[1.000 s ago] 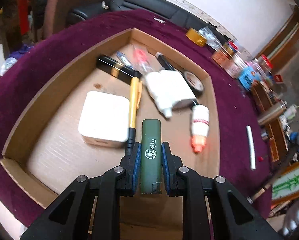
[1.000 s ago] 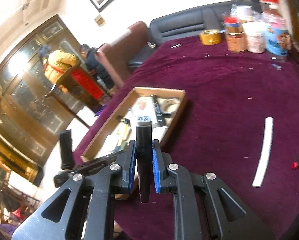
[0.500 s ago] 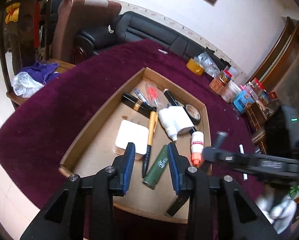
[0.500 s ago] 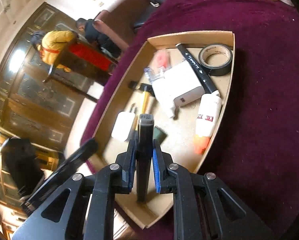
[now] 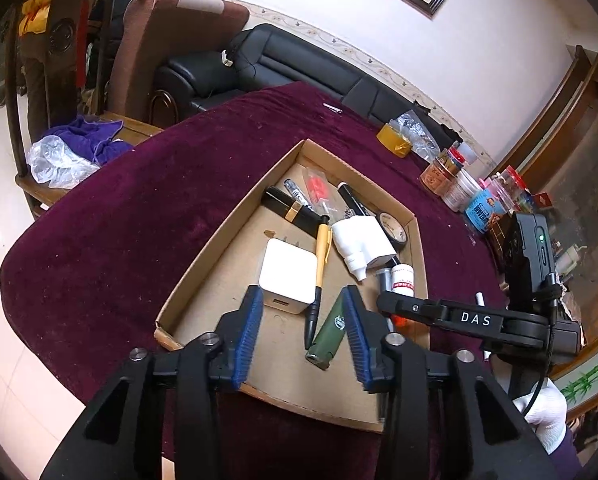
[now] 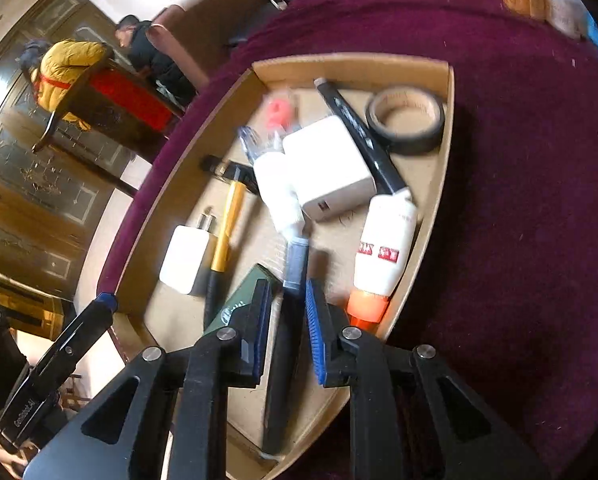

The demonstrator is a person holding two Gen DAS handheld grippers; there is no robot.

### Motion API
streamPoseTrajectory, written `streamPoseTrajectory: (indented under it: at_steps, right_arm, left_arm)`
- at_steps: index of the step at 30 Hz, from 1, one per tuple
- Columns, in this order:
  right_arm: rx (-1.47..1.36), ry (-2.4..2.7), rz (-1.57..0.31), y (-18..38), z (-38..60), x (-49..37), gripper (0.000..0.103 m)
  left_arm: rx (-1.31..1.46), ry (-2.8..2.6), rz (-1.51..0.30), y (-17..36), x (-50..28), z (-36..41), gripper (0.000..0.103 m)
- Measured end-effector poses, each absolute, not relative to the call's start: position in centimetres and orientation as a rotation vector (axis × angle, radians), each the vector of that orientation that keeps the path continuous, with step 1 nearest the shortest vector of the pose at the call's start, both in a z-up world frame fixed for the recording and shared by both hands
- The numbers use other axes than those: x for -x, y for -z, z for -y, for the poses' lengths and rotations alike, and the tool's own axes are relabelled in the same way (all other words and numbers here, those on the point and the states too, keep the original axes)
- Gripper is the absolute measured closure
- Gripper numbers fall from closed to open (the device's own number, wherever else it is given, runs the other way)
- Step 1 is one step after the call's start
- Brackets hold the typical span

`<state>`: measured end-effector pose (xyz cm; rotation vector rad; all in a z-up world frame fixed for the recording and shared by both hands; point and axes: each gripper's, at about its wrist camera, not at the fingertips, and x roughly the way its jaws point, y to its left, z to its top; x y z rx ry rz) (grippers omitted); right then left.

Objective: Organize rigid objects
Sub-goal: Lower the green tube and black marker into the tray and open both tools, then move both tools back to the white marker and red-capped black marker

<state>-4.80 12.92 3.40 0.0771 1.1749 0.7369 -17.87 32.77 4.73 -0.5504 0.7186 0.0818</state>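
A shallow cardboard tray lies on the purple tablecloth. A green lighter rests in its near end beside a yellow pen and a white charger. My left gripper hovers above them with nothing between its opening jaws. My right gripper hangs low over the tray's near corner. Its jaws are opening around a black marker, and the pads look just clear of it. The lighter lies left of it and a white glue bottle to the right.
The tray also holds a white adapter, a black tape roll and a second black marker. Jars and a yellow tape roll stand at the table's far right. People stand by a chair beyond the table.
My left gripper let go of the green lighter, drew back and up, and its jaws widened. My right gripper came down over the tray with the black marker and its jaws began to part.
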Motion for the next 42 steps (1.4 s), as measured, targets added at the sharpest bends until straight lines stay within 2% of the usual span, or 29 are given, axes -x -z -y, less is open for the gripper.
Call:
streamPoseTrajectory:
  at_steps: [2,6,12,13,16,21,32,33,34,35,42]
  right_arm:
    - [-0.063,-0.746,-1.138,-4.2,-12.7,5.1,0.086]
    - [-0.093,-0.743,-1.080,-5.8,-10.4,5.2,0.086]
    - [-0.116,-0.613,-0.967,-7.4,-1.7,4.9,0.086]
    - [-0.115,-0.577,-0.955,-7.6,0.0,4.8,0.085]
    - [-0.148,-0.418,-0.940,-7.6,6.6,3.9,0.071]
    - [-0.161,-0.222,-0.968,-6.4,13.4,2.5,0.071]
    - [-0.174,-0.226,-1.033,-2.2,10.3,-0.3,0.071]
    - [-0.154,-0.230,-1.049,-1.9,9.4,-0.5,0.072]
    - [-0.151,-0.235,-1.052,-1.7,9.7,-0.2,0.078]
    - [-0.151,-0.248,-1.056,-1.6,9.0,0.0,0.089]
    - [-0.334,-0.530,-1.154,-0.9,7.0,2.7,0.090]
  left_arm:
    - [0.542,-0.079,-0.714,-5.0,17.9,-32.5,0.059]
    - [0.532,-0.067,-0.710,-5.5,18.1,-31.9,0.058]
    - [0.481,-0.024,-0.688,-6.9,18.4,-29.9,0.058]
    - [0.472,-0.010,-0.685,-7.1,18.4,-29.4,0.056]
    - [0.447,0.057,-0.673,-7.8,18.4,-27.4,0.048]
    - [0.380,0.204,-0.690,-8.5,17.9,-22.5,0.048]
    - [0.286,0.271,-0.769,-8.7,18.0,-16.8,0.048]
    - [0.282,0.265,-0.769,-8.7,18.1,-16.8,0.048]
    - [0.280,0.258,-0.770,-8.7,18.1,-16.7,0.048]
    - [0.279,0.255,-0.771,-8.7,18.2,-16.7,0.048]
    - [0.290,0.267,-0.802,-7.9,17.5,-16.0,0.048]
